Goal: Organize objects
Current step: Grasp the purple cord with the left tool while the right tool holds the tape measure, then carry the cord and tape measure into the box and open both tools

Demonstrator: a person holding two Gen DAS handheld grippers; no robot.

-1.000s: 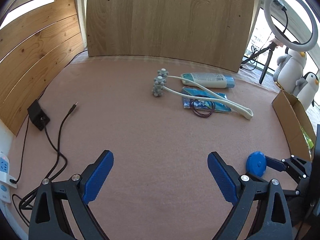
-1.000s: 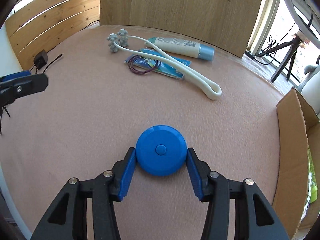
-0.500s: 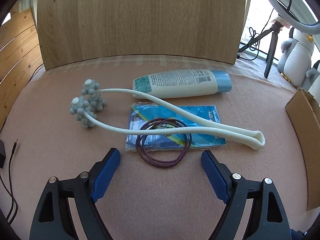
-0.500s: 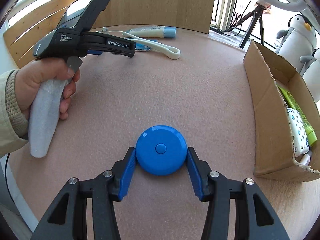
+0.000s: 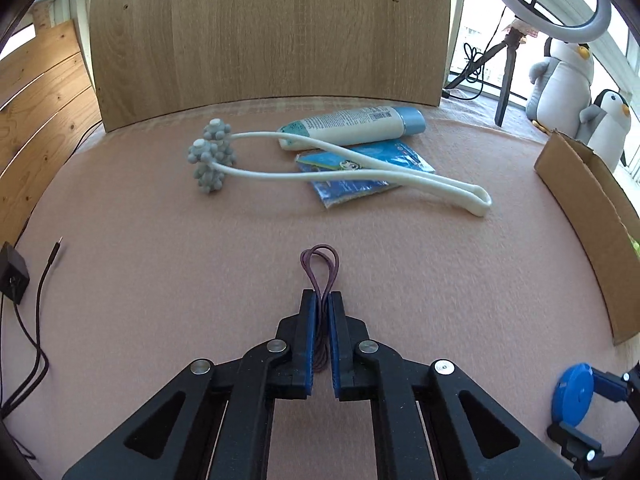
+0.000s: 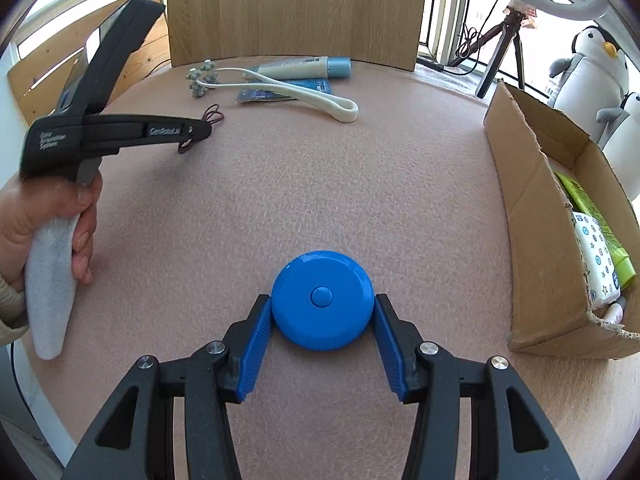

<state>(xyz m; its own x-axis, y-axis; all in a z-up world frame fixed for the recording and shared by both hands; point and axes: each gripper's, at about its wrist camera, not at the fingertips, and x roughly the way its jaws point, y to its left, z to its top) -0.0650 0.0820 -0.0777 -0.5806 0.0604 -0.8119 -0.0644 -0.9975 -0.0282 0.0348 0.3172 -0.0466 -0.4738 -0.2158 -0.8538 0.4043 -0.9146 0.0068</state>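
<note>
Left wrist view has the purple hair ties (image 5: 320, 268) pinched flat between the blue pads (image 5: 310, 336) of the left gripper (image 5: 322, 300), so that one's clamped tight on them, with the loops poking out past the tips and held up off the pink felt table (image 5: 180, 280). From the right wrist camera you can see the same hair ties (image 6: 210, 114) dangling at the nose of the left gripper (image 6: 200, 128), with the person's hand (image 6: 48, 216) wrapped round its white handle. Right gripper (image 6: 322, 320) is squeezed onto the blue round tape measure (image 6: 322, 300), one finger on each side, down low near the table; can't tell if it's touching. Further back on the felt, the white massager (image 5: 340, 172) with the grey knobby balls lies across a blue packet (image 5: 360, 172), and the white tube with a blue cap (image 5: 352, 126) sits just behind them, near the wooden board (image 5: 272, 28). Cardboard box (image 6: 532, 216) is off to the right with a green pack and a dotted white pack inside. Black cable (image 5: 40, 300) trails along the left edge, and penguin plushies (image 5: 568, 76) and a ring light stand (image 5: 508, 64) sit past the table.
</note>
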